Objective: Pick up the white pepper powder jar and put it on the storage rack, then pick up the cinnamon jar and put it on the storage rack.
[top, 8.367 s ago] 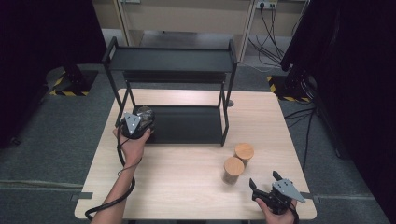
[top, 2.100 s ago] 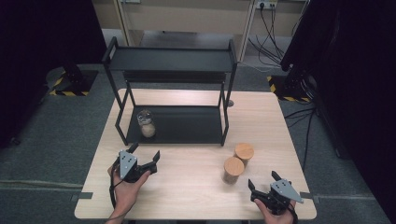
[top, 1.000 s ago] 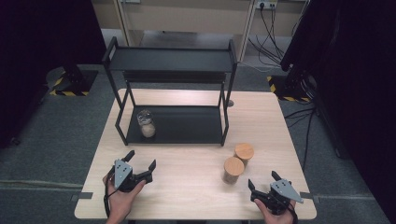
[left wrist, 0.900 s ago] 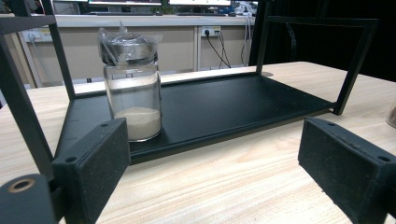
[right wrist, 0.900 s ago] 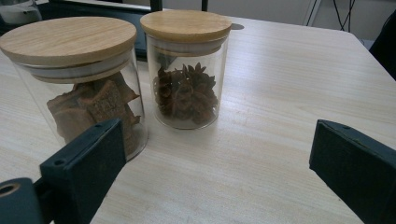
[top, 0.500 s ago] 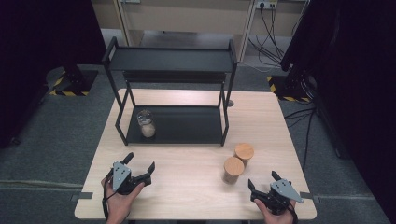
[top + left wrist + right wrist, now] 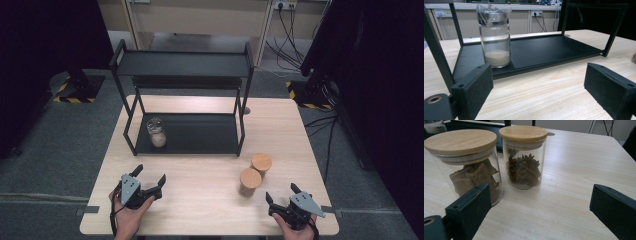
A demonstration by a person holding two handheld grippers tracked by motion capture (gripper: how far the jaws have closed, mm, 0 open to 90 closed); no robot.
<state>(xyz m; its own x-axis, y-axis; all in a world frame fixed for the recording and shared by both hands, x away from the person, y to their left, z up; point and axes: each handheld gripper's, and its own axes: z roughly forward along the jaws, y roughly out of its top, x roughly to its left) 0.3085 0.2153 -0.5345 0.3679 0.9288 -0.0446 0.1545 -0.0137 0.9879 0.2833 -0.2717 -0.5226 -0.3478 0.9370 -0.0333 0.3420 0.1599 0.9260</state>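
A clear glass jar (image 7: 156,132) (image 7: 495,37) with pale powder at its bottom stands upright on the left of the black rack's lower shelf (image 7: 200,134) (image 7: 544,50). My left gripper (image 7: 149,175) (image 7: 537,92) rests open near the table's front left edge, aimed at that jar with nothing between its jaws. Two wood-lidded glass jars stand on the table at the right: one with brown bark pieces (image 7: 250,181) (image 7: 466,162) and one with star anise (image 7: 261,164) (image 7: 523,155). My right gripper (image 7: 281,193) (image 7: 541,212) is open at the front right, just short of them.
The two-tier black metal rack has an upper shelf (image 7: 182,64) with nothing on it. The light wooden table (image 7: 200,200) spreads between the two grippers. Cables and a wall socket lie on the floor behind the table.
Earlier my left gripper was at the rack's lower shelf with the powder jar; it left the jar there and drew back to the front left edge. The right gripper has stayed put.
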